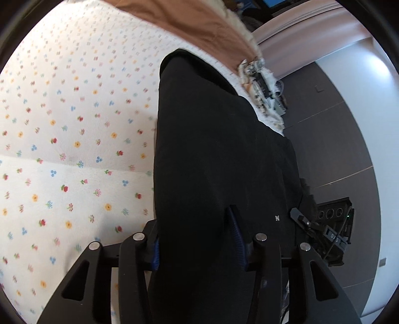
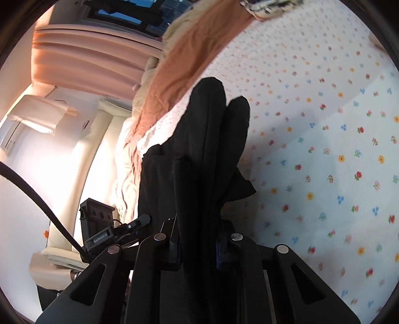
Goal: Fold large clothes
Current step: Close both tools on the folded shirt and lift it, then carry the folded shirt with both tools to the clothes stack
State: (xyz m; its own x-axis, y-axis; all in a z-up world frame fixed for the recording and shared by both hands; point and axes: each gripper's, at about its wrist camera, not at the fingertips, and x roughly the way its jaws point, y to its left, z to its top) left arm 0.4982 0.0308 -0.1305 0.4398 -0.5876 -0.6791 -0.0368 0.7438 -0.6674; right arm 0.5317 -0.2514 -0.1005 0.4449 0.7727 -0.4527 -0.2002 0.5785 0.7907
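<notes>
Black fabric garment, large and plain, lies lengthwise on a bed covered by a white sheet printed with small coloured flowers. Its near end is raised off the sheet and gathered into both grippers; its far end reaches toward a brown blanket spread across the far part of the bed.

Left gripper: jaws partly closed, with a broad thickness of the black garment between the blue-ribbed pads. The cloth fills the gap and drapes over the black linkage arms. Grip on the garment confirmed.

Right gripper: jaws nearly shut, clamped on a narrow bunched fold of the same garment. Beyond this gripper, the cloth stands in two rounded folds side by side against the flowered sheet.

From the left wrist view, the right-hand unit shows just beside the garment's right edge, over a dark grey floor. From the right wrist view, the left-hand unit shows just beside the garment's left edge, with peach curtains well beyond the bed. A patterned cloth item lies at the bed's edge, beside the brown blanket; its kind cannot be determined.
</notes>
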